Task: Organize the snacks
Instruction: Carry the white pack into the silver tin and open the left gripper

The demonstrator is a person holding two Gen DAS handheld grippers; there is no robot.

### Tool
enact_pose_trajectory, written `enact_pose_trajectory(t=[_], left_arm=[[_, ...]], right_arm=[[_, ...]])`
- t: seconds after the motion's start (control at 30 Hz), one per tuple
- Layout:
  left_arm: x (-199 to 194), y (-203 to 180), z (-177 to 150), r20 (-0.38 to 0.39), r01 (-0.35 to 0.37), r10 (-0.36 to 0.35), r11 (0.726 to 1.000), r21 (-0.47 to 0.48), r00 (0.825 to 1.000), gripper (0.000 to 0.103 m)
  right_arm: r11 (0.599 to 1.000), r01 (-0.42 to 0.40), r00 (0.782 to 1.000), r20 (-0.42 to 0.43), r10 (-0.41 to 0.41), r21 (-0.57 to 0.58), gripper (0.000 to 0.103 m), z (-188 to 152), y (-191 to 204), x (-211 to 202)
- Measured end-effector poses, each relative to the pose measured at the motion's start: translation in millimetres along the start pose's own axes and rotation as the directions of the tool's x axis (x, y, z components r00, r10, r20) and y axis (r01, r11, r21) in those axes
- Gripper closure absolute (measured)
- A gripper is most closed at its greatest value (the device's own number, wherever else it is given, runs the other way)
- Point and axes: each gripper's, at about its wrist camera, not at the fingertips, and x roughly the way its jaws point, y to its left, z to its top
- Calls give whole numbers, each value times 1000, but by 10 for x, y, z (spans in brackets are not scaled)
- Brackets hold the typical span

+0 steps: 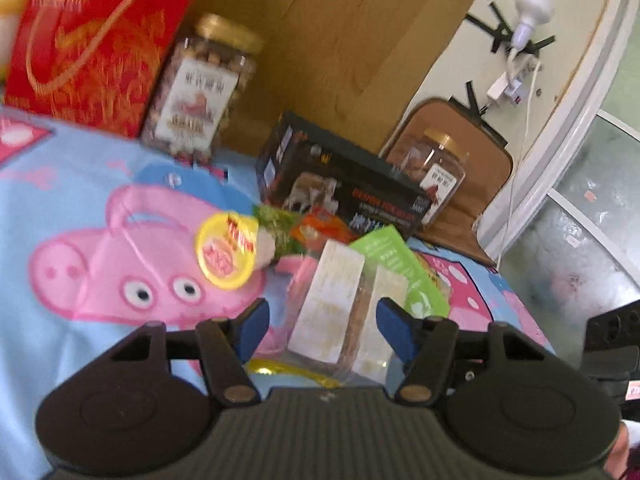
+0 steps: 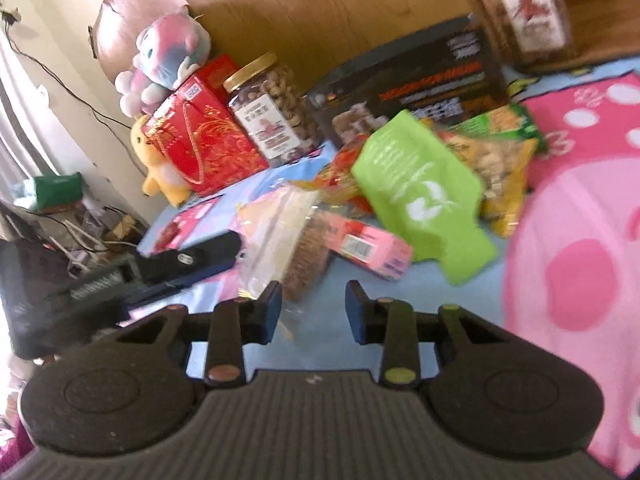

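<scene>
Right wrist alone shows plush toys (image 2: 168, 56) — both tongs (image 1: 320, 326) (image 2: 314, 306) part-open, the left's straddling a clear snack pack (image 1: 336, 312).

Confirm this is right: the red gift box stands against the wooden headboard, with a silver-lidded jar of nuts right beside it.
Not quite: the jar's lid is gold, not silver. The left wrist view shows it clearly, and the right wrist view agrees. The rest holds: the red gift box stands against the wooden headboard, with the jar of nuts right beside it.
</scene>
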Motion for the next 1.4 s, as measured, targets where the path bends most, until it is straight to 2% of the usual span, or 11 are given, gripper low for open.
enact_pose_trajectory(t=[0.13,0.27,0.4,0.6,0.73,0.87,1.1,1.17,1.27,1.33,1.4], left_arm=[[25,57,-48,-18,20,-21,999,-36,1000,59],[-143,29,-28,-6,41,-42,992,-121,999,63],[-252,-309,325,56,44,-41,998,-39,998,63],[329,-619,1248,40,69,-68,997,-17,997,63],[939,-691,1572,-21,21,-22,999,-28,1000,63],[1485,-677,1693,-90,-10,4,998,-58,996,63],[2019,-627,1765,-200,-83,68,994,-66,977,62],[2002,-634,1757,-194,-85,74,995,-47,978,62],[1889,-650,1710,-182,-101,95,994,-27,979,60],[1799,-663,1633,-188,-126,119,992,-27,975,60],[1608,-736,1607,-146,-142,138,990,-18,980,60]], right_arm=[[999,-53,998,-41,53,1,65,12,27,176],[997,-76,997,-28,76,-5,72,25,58,136],[988,-100,994,32,105,-113,72,207,217,-140],[987,-76,987,128,93,-138,72,1099,130,-256],[995,-17,994,103,27,-103,72,1612,-172,6],[999,31,999,43,-30,-33,72,1926,-581,248],[995,70,993,-97,-63,74,68,2232,-1046,591],[996,80,991,-113,-75,45,69,2249,-1051,625],[992,105,991,-80,-110,-71,55,2200,-894,559],[985,116,990,-60,-124,-127,55,2129,-835,501],[979,148,987,-37,-155,-141,55,2029,-793,431]])
